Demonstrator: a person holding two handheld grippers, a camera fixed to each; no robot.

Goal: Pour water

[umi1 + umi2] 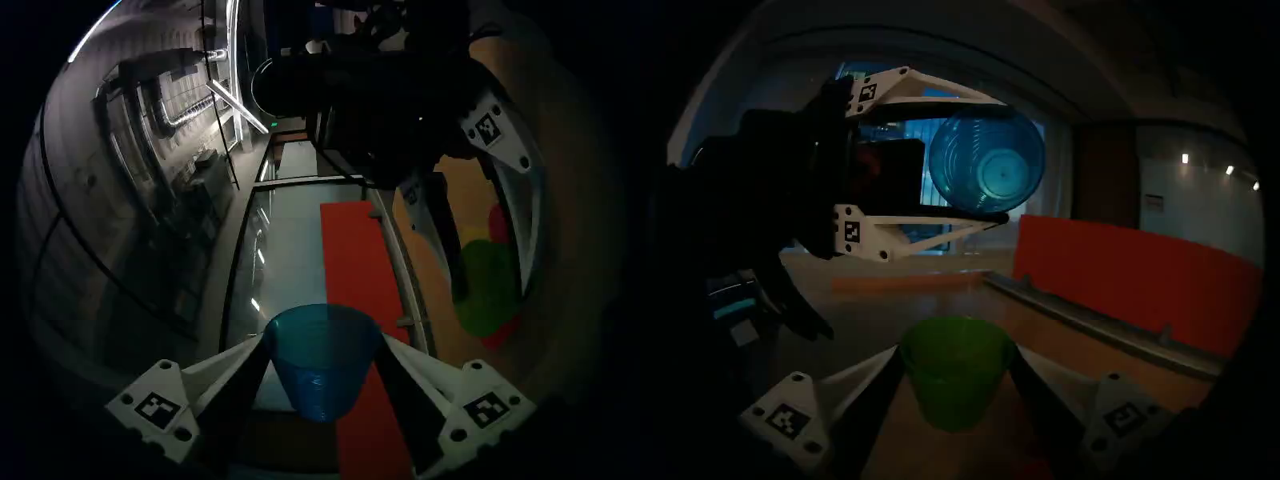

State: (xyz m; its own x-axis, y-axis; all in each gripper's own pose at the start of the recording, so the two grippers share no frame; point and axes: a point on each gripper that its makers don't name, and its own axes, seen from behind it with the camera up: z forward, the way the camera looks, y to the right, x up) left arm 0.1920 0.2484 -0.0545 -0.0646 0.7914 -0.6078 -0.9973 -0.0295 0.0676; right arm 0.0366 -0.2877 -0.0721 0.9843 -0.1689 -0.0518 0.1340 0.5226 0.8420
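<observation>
Where the left gripper (322,346) ends, its two fingers (216,370) are clamped on the sides of a blue cup (322,382), which sits between the fingertips with its rim towards the top of the left gripper view. The right gripper (958,356) has its fingers (854,378) pressed likewise on a green cup (956,388), held upright with its mouth up over a brown surface (904,298). Beyond the blue cup the left gripper view shows a pane of window glass (280,240) and a red panel (356,256), both turned on end. The other gripper and its green cup hang at the upper right there, and the dark mass above them blocks much of the room. The right gripper view gives what the left cannot: the blue cup lies on its side, above and well apart from the green cup. Its long axis is roughly level and its open mouth faces the right camera, so the inside of its base shows. A dark-gloved hand (760,208) holds that gripper at the left and hides what is behind it. The red panel stands at the right with a rail (1104,328) along its foot. I cannot tell whether either cup holds water.
</observation>
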